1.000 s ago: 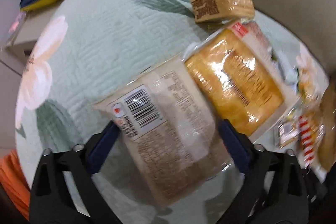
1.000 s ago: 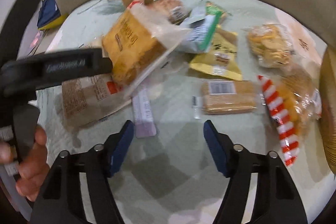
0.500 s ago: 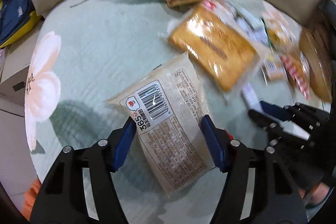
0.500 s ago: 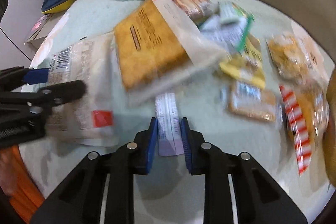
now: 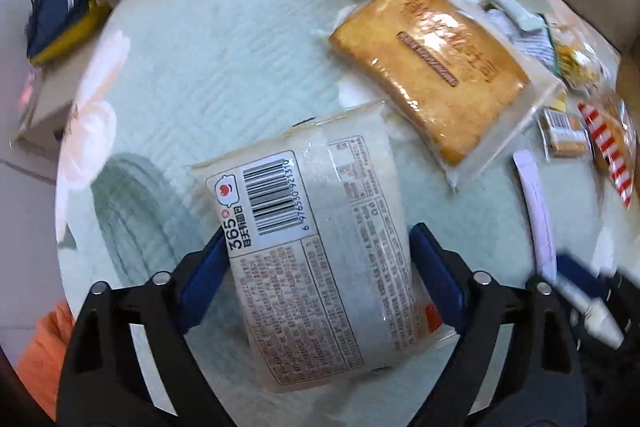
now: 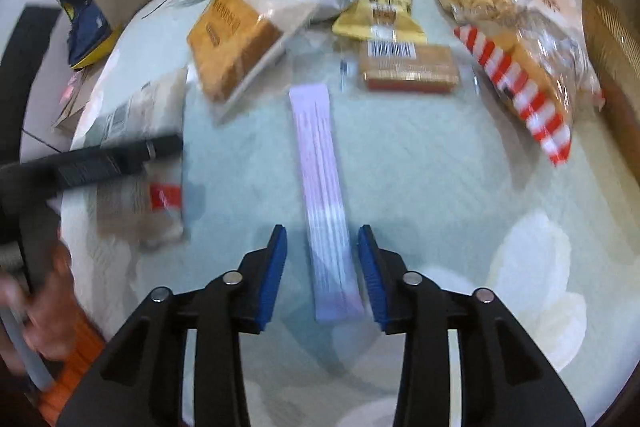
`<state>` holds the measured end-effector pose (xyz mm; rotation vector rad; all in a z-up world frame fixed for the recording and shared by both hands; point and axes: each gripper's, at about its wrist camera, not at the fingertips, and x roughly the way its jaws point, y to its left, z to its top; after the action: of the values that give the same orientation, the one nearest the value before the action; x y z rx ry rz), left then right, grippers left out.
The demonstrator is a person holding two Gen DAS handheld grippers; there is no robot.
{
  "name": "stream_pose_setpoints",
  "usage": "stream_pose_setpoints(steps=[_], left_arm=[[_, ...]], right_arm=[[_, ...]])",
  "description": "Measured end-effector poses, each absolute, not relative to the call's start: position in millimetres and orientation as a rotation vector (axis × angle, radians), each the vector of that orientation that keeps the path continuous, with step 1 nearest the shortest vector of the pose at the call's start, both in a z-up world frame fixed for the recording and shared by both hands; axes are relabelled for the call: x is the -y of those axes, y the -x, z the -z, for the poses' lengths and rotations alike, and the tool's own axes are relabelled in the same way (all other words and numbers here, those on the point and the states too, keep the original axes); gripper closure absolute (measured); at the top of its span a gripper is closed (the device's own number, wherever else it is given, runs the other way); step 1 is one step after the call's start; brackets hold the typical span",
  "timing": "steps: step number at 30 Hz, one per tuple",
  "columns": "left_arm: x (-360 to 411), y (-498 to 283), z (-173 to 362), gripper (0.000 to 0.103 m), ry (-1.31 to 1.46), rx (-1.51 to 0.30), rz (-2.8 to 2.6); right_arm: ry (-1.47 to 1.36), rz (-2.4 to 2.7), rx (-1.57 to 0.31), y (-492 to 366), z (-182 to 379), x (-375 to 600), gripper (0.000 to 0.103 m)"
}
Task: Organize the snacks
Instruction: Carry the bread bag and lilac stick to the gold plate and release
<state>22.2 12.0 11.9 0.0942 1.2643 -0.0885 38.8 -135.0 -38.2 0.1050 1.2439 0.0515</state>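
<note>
Both grippers point steeply down at the quilt [image 6: 420, 163]. Left gripper [image 5: 316, 267]: jaws just reopened, straddling the barcode bread packet [image 5: 320, 247]. Right gripper [image 6: 322, 267]: jaws just reopened, clear of the lilac stick packet [image 6: 324, 203] lying between them.

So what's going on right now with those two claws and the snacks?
Left claw just opening, straddling barcoded bread packet. Right claw just opening, lilac stick sachet between pads, untouched. Nothing blocking.

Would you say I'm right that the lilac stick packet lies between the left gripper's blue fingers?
Not quite: the lilac stick packet lies between the right gripper's blue fingers, pads clear of it, as the right wrist view shows. Its jaws have just been opening.
</note>
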Motion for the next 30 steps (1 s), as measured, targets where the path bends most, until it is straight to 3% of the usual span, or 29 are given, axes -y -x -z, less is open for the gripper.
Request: stream_pose_setpoints(steps=[3,4,5,16,30], left_arm=[[-13.8,-8.7,-19.9,0.030,-0.101,-1.247,0.113],[-16.0,-6.0,-23.2,0.030,-0.073,-1.242,0.130],[-12.9,-7.3,-29.0,0.030,-0.031,-1.236,0.157],[25.3,-3.4,-100.5,0.030,-0.007,-1.097,0.357],[206.8,-35.1,-166.1,0.030,-0.008,-1.033,0.726]], right_arm=[[0.004,-0.011,-1.241,-53.3,44.3,118.4,0.067],[0.027,-0.010,-1.232,-61.0,45.4,107.2,0.081],[0.058,-0.029,-1.224,-62.9,43.8,98.2,0.083],[-0.121,-0.118,-1.149,-52.9,0.0,114.5,0.083],[-0.336,0.324,-0.881,-15.2,-112.4,343.2,0.083]])
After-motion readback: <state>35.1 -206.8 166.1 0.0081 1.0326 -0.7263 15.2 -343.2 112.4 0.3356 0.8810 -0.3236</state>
